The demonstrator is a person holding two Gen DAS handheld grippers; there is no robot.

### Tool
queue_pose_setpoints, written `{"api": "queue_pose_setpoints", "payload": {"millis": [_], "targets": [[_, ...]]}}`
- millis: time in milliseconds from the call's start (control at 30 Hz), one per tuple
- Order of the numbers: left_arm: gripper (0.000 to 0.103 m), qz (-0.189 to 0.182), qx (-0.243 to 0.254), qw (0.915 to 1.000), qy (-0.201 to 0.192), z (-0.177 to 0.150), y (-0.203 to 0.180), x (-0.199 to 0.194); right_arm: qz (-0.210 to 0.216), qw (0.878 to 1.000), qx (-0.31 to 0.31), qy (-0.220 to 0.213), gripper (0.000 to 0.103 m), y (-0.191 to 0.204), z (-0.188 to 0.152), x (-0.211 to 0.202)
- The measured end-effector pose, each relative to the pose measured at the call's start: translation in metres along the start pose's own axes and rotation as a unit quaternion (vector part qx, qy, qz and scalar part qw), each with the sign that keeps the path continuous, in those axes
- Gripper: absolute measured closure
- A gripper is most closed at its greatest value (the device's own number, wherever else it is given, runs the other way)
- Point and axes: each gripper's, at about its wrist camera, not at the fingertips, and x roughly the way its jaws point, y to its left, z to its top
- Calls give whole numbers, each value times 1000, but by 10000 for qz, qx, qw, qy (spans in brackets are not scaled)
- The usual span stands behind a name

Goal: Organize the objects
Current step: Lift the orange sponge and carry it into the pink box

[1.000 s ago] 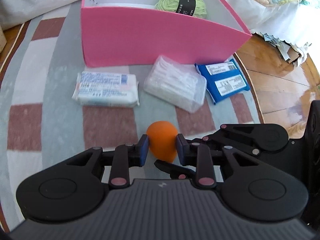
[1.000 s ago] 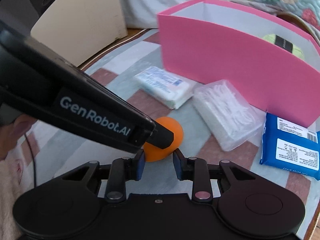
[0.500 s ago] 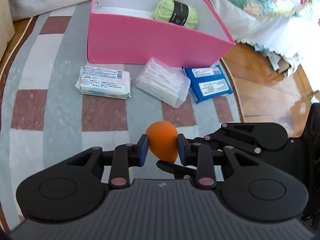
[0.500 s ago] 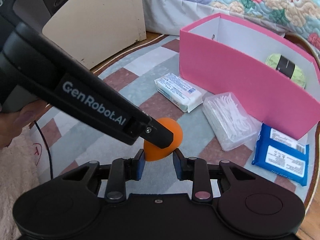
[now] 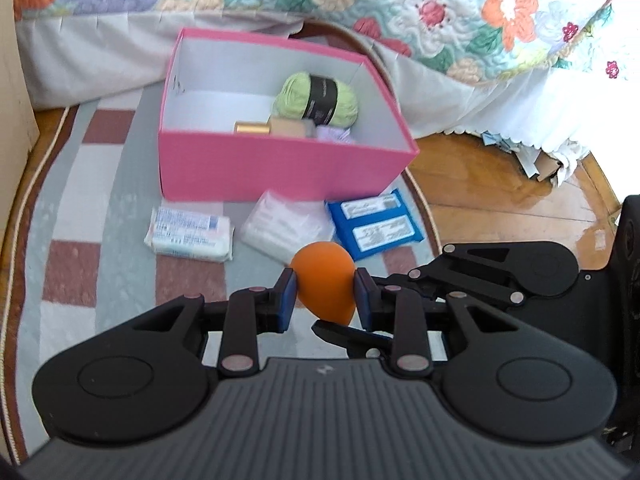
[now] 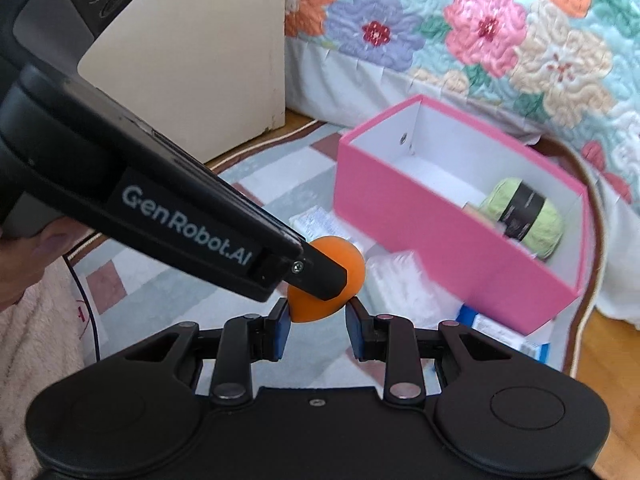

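Right now your left gripper has its blue pads pressed on both sides of the orange egg-shaped sponge, and your right gripper is drawn just as narrow around the sponge's lower tip, its pads seeming to touch it; so both hands share the one thing, clear of the rug; the pink box lies ahead of both tongs, past the three packets lined along its near wall: the white tissue pack toward the rug's left edge, the clear bag in the middle, the blue pack toward the rug's right edge; the box stands at the rug's far edge, against the bed skirt; its long axis runs across the left view, so the near long wall is the one you must clear; inside, the green yarn ball and some small items sit toward the right end, and the left end looks free; the sponge's long axis stands roughly upright in the left view, rounded end up, narrow tip down and slightly toward you; neither hand looks clearly nearer the box, so I would let one release before you carry forward.
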Motion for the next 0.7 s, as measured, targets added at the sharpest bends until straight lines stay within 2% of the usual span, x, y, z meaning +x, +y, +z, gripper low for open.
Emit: {"api": "queue_pose_setpoints", "payload": {"millis": [133,433,600,700], "targets": [[74,7,52,10000,-7,24,-11,-12,73,9996,251,-57,69,-13,17,-16],[74,91,337,9990,-261,81,-30,-23,-34,9993,192,-316,69,-46,63,-34],[73,71,148,9996,-214,118,-24,6,-218,9995,98,-213,68,-74,83,-18],[73,67,-69,10000,-13,133,-15,38,-79,9991,415,60,68,-103,89,7]]}}
